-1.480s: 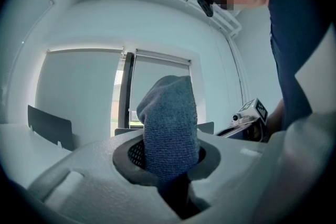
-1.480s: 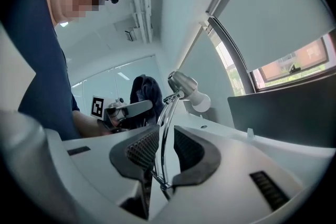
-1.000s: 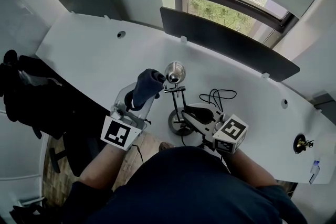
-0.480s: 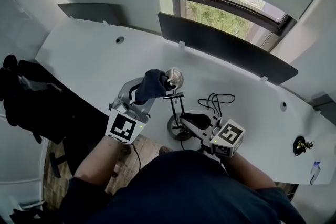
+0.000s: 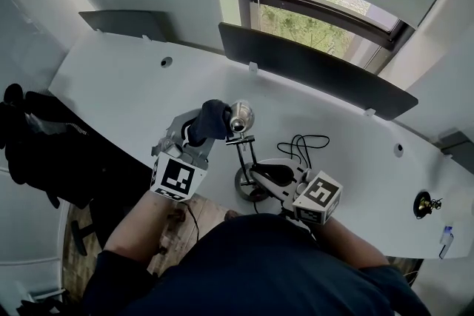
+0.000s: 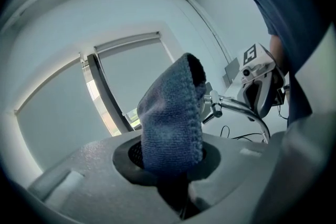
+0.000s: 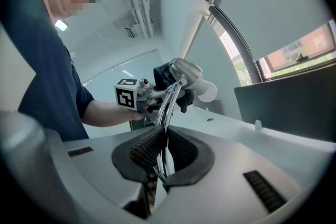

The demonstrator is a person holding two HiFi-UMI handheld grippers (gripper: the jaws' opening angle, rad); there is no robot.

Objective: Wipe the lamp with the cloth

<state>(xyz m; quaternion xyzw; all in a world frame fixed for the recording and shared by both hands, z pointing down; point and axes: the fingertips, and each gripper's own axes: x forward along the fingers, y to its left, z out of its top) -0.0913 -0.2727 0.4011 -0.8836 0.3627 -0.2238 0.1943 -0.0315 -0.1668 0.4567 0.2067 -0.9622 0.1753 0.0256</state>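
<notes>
A small chrome desk lamp stands near the front edge of the white desk, its round head (image 5: 241, 115) on a thin metal arm (image 5: 247, 156) above a round base (image 5: 245, 183). My left gripper (image 5: 197, 135) is shut on a dark blue cloth (image 5: 208, 120), and the cloth presses against the left side of the lamp head. In the left gripper view the cloth (image 6: 172, 118) fills the jaws, with the lamp arm (image 6: 239, 107) behind it. My right gripper (image 5: 268, 175) is shut on the lamp arm (image 7: 169, 106) low down, and the lamp head (image 7: 191, 76) shows above with the cloth (image 7: 164, 75) beside it.
A black cable (image 5: 302, 143) coils on the desk right of the lamp. A dark screen panel (image 5: 311, 69) runs along the back of the desk (image 5: 118, 78) under the window. A small brass object (image 5: 424, 203) sits at far right. A black chair (image 5: 33, 140) stands left of the desk.
The left gripper has carried the cloth up and right, from just left of the lamp head to against it. The right gripper has stayed on the lamp arm.
</notes>
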